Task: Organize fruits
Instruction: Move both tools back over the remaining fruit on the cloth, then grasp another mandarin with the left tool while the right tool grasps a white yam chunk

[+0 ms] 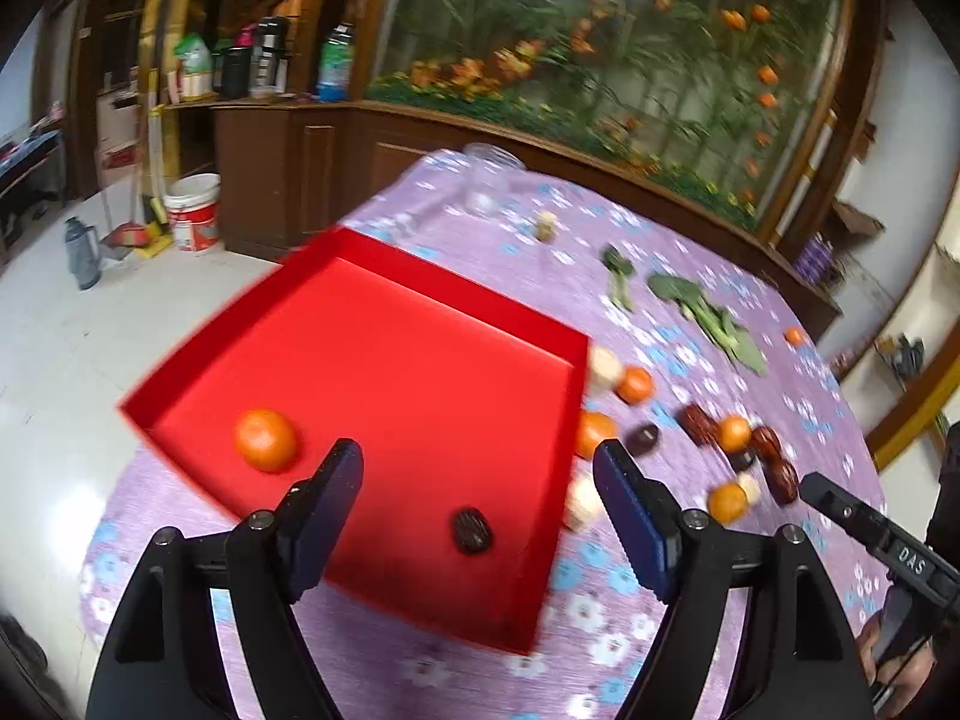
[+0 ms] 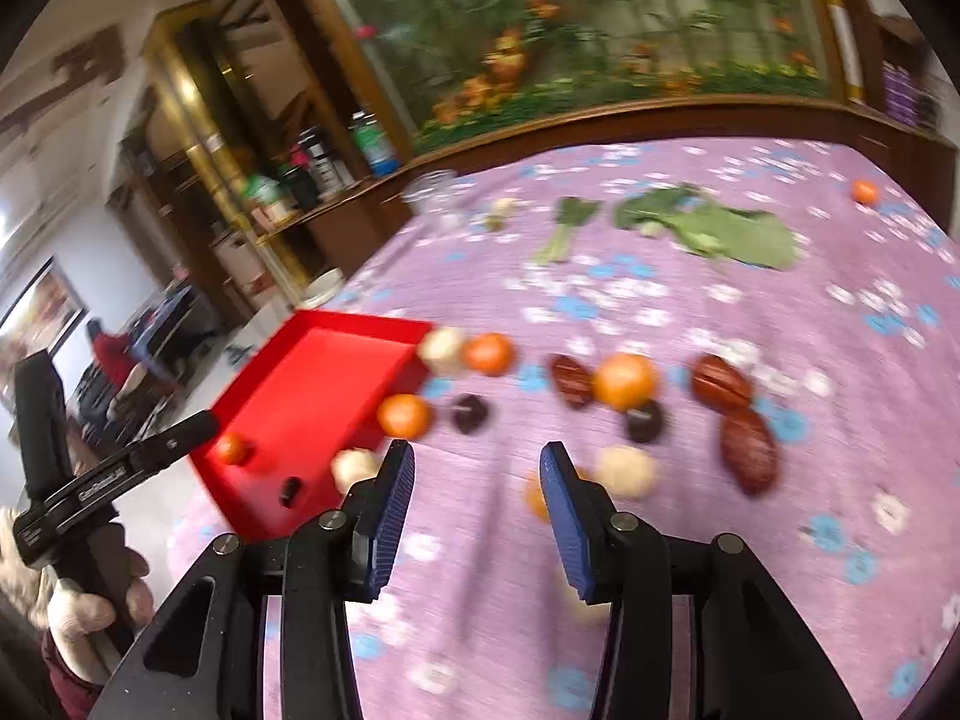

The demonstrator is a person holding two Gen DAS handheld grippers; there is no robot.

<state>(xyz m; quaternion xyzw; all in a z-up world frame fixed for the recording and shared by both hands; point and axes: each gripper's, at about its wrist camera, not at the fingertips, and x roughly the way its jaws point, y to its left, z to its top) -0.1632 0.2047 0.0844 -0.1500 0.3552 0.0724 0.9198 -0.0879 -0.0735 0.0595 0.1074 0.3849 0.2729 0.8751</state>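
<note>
Both claws spread, gripping nothing.
The left gripper (image 1: pixel 478 456) hangs over the red tray (image 1: pixel 300 267); the right gripper (image 2: pixel 477 459) hangs over the tablecloth (image 2: pixel 780 312).

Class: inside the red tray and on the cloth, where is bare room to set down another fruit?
Tray: bare beyond the orange and date. Cloth between greens and fruit is free. Crowded along the tray's right wall.
</note>
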